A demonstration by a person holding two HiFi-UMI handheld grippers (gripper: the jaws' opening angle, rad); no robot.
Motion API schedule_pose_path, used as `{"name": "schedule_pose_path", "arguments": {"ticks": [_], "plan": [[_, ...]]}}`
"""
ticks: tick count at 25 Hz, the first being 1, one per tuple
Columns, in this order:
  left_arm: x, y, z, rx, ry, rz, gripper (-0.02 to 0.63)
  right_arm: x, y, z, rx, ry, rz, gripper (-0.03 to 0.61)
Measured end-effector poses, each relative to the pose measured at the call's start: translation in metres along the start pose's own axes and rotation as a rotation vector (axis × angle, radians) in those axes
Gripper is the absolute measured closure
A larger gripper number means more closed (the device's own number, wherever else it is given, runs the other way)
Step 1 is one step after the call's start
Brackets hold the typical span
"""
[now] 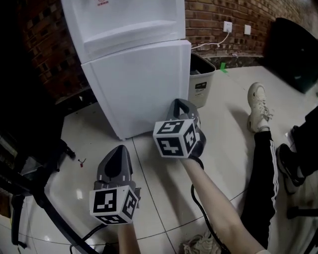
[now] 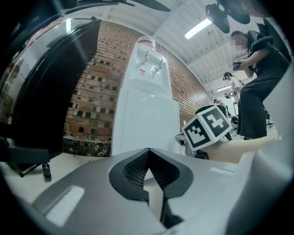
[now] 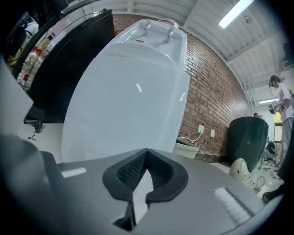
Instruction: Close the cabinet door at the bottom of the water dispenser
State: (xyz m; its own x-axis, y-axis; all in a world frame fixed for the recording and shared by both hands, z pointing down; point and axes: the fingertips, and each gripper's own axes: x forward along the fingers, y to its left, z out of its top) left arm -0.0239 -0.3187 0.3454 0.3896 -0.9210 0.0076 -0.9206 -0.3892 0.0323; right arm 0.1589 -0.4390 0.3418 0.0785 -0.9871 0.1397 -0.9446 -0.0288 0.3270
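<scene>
Pressing their ribbed pads together at the tips, both grippers are closed on nothing. The left gripper (image 2: pixel 148 150) shows its fingers (image 2: pixel 133 167) meeting in a point with only floor and white panel beyond them, and the right gripper (image 3: pixel 147 150) shows the same closed point. In the head view the right gripper (image 1: pixel 180 102) is held level, low in front of the cabinet door (image 1: pixel 144 89), close to that door's lower right corner. Whether its tip touches the panel cannot be told. The left gripper (image 1: pixel 119 148) hangs nearer the person and further left, clear of the water dispenser (image 1: pixel 131 34), with bare tiled floor (image 1: pixel 84 149) between its tip and the base. The door lies flat against the dispenser's body, its top edge under the ledge and its right edge in line with the side wall. Just beside that right edge stands a pale waste bin (image 1: pixel 201 82), near the right gripper. Further right a leg in black trousers (image 1: pixel 261 178) and a white shoe (image 1: pixel 258 106) lie on the floor, well apart from the door. On the left a black frame (image 1: pixel 35 173) reaches toward the left gripper. Behind the dispenser a brick wall (image 1: pixel 213 12) closes off the space. A dark cable (image 1: pixel 198 203) runs along the floor under the right forearm.
</scene>
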Motion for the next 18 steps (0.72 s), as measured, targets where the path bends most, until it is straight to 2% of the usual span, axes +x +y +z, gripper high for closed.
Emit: {"name": "schedule_pose_path", "arguments": {"ticks": [4,12,18], "plan": [[0.006,0.003,-0.001,0.011,0.013,-0.003,0.597,0.019,0.021,0.010,-0.054,-0.012,0.043,0.578],[0.014,0.011,-0.010,0.012,0.015,-0.002,0.597,0.043,0.032,0.008,-0.120,-0.006,0.057,0.578],[0.012,0.012,-0.002,0.008,0.013,-0.002,0.597,0.032,0.033,0.008,-0.076,-0.004,0.080,0.578]]}}
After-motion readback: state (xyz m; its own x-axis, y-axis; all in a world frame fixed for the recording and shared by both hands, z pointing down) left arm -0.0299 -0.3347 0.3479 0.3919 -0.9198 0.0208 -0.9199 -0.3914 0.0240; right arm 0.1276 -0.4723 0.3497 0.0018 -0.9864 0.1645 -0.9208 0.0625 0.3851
